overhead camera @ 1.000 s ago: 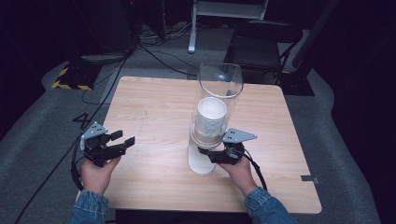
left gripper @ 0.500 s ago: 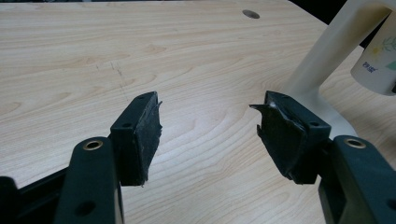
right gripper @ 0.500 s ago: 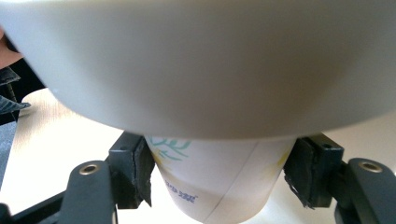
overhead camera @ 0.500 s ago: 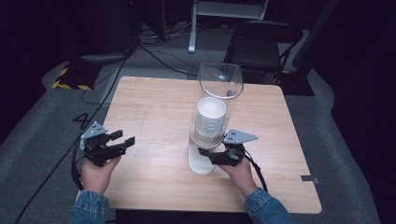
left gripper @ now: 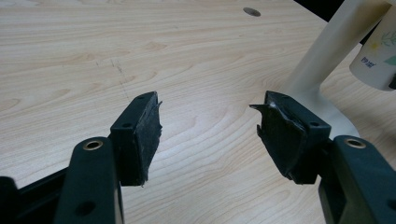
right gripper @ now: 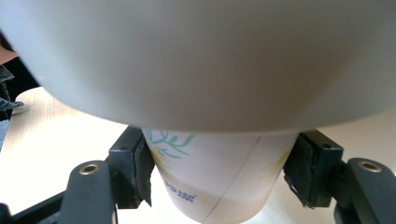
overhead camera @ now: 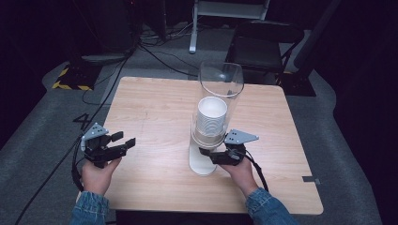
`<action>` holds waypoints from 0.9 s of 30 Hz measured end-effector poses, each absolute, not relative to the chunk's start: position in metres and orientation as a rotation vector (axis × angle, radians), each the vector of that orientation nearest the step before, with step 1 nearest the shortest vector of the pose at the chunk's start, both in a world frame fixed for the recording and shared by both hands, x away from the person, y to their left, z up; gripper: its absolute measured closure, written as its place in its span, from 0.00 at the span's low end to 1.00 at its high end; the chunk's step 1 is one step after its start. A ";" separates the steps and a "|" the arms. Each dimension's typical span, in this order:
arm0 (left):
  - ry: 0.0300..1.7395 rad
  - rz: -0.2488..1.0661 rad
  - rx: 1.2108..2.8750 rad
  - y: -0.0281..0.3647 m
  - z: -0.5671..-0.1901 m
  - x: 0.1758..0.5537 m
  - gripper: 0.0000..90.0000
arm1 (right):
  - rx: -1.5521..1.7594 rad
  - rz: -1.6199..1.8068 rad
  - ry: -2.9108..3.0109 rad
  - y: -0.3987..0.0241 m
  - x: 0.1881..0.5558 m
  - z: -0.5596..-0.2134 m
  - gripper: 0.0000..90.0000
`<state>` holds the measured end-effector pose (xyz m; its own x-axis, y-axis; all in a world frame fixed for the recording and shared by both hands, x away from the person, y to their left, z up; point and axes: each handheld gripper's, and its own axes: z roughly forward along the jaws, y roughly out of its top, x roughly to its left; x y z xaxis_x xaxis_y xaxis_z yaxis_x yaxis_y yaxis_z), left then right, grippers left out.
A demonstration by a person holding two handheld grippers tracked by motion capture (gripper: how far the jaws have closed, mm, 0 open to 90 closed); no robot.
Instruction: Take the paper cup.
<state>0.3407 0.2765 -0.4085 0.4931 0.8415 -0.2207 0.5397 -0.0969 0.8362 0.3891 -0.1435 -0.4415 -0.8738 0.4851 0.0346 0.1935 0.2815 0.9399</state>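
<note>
The right gripper (right gripper: 219, 175) clasps the bottom paper cup (right gripper: 217, 175) protruding beneath the upright cup dispenser (overhead camera: 219, 101) near the table's (overhead camera: 150, 108) centre; the cup's long axis runs vertically, so extraction likely goes straight down. The left gripper (left gripper: 208, 135) rests agape, well apart to the left.

One wooden table (overhead camera: 155, 108), one cup dispenser (overhead camera: 220, 84), one stack of paper cups (overhead camera: 211, 117), two grippers, left (overhead camera: 123, 143) and right (overhead camera: 206, 153), one black chair (overhead camera: 263, 42)

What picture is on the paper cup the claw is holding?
Teal leafy sprigs and yellow blossoms on the white paper cup, shown best in the right gripper view.
</note>
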 end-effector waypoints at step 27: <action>1.176 0.376 1.773 0.276 -0.412 0.342 0.43 | 0.622 1.612 2.268 -0.143 0.387 -0.446 0.37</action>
<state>0.3421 0.2761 -0.4116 0.4920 0.8398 -0.2297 0.5503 -0.0955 0.8295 0.3874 -0.1428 -0.4457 -0.8650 0.5015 0.0137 0.1777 0.2806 0.9432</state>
